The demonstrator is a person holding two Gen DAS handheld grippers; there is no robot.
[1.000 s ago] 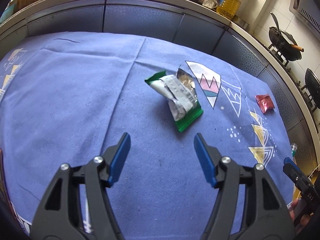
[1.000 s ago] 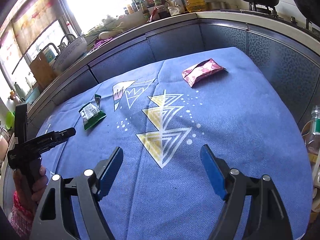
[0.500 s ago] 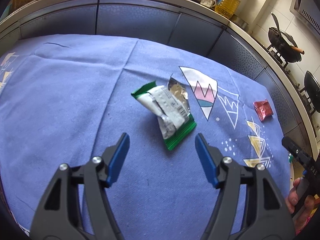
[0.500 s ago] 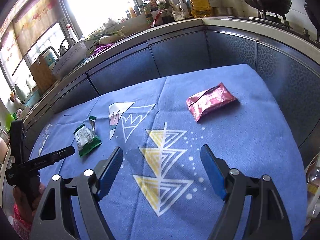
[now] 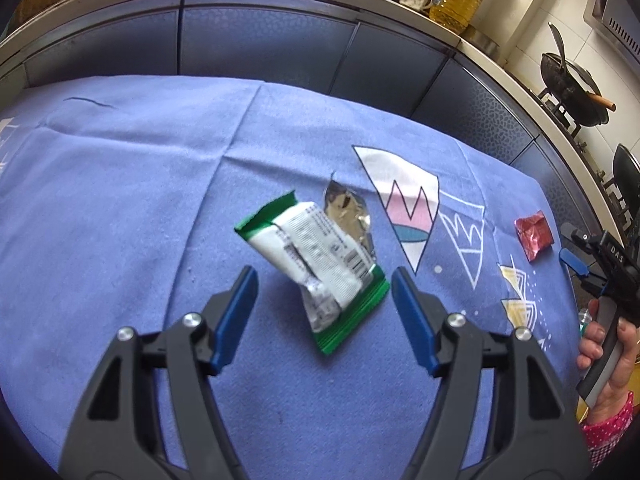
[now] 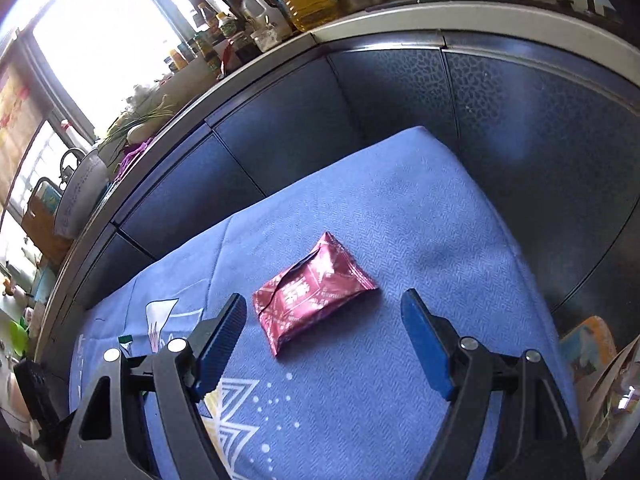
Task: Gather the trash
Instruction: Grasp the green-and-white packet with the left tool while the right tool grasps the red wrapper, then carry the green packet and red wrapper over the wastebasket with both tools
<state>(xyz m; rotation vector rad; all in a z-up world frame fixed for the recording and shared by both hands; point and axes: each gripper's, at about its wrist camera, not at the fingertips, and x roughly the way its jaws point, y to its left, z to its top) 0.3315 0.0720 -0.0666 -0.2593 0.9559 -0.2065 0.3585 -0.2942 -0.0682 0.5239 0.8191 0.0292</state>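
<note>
Blue-padded fingers (image 5: 240, 308) of the left gripper (image 5: 324, 312) stand spread, nothing pinched, astride a torn green-and-white wrapper (image 5: 320, 264) on the blue tablecloth (image 5: 120, 200); the right gripper (image 6: 322, 344) – equally wide and empty – frames a crumpled red wrapper (image 6: 312, 296). The step looks like the approach before pickup: each must likely descend and close (thin foil may slip). Nothing blocks either – dark cabinet fronts (image 6: 400, 120) stand behind.

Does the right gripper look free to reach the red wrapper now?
Probably yes: the right gripper is open, the red wrapper lies flat on the blue cloth just ahead between its fingers, nothing between.
</note>
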